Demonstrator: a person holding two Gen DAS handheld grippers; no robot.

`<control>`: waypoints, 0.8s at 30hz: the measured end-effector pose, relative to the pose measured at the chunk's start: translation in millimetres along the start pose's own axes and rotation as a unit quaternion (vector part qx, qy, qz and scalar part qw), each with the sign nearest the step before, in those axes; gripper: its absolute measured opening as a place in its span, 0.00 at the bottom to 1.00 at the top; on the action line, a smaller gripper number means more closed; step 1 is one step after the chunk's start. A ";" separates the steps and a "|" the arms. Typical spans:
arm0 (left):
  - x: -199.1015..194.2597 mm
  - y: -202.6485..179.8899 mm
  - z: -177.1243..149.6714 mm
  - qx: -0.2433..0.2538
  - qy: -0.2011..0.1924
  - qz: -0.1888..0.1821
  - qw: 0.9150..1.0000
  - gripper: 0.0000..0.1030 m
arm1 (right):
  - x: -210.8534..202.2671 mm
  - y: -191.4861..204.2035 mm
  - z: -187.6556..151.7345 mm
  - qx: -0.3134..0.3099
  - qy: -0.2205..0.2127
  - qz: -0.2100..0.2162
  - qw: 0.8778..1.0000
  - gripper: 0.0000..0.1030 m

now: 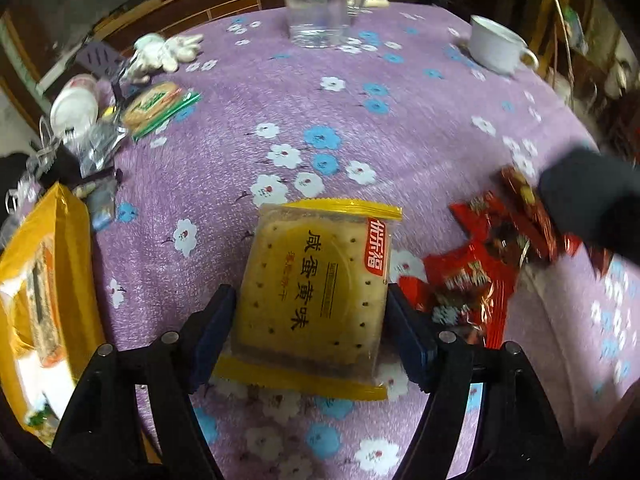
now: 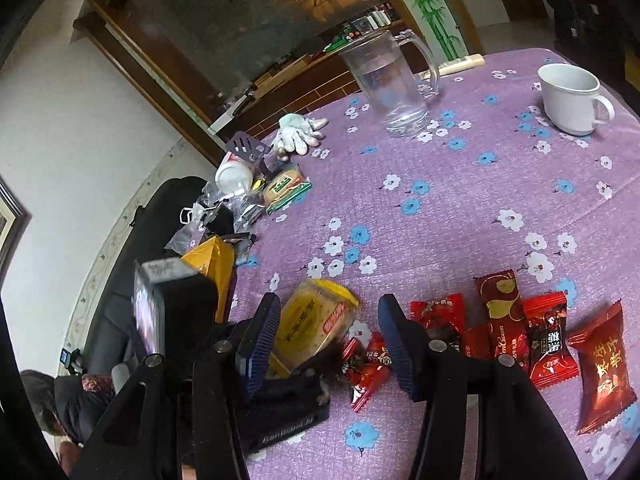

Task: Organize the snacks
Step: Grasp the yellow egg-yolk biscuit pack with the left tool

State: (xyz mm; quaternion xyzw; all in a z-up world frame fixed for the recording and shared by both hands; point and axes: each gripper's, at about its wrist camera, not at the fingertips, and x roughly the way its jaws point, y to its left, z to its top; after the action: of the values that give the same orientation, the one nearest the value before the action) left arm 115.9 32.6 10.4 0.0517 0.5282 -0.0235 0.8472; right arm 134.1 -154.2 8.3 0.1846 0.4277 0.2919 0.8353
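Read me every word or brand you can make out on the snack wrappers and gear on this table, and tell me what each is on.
"优乐福" – red tab on the yellow cracker packet.
"咸蛋黄味" – large dark characters on the same packet; the small orange line beside them is blurred.
"Crown", first letters unclear – dark red candy wrapper.
Red date candy wrapper: gold characters, too blurred to read.
Green biscuit packet: print too small.
Left gripper: embossed base lettering, not legible.

Home dining room: floral tablecloth [image 2: 460, 208], mug [image 2: 572, 100], cabinet [image 2: 280, 76].

The glass jug [image 1: 320, 0] is cut off at the top edge, and the red packets [image 1: 528, 208] at right are motion-blurred.
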 end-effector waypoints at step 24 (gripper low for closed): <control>-34.6 56.6 -11.9 -0.127 -0.127 -0.034 0.983 0.68 | 50.6 9.6 -18.9 -0.080 0.113 -0.038 0.990 0.52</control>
State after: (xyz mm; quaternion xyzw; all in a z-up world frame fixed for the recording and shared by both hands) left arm 95.4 89.7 39.9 -0.0773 0.4162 0.0085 0.9060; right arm 138.8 -113.1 -27.7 0.0668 0.5016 0.3117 0.8043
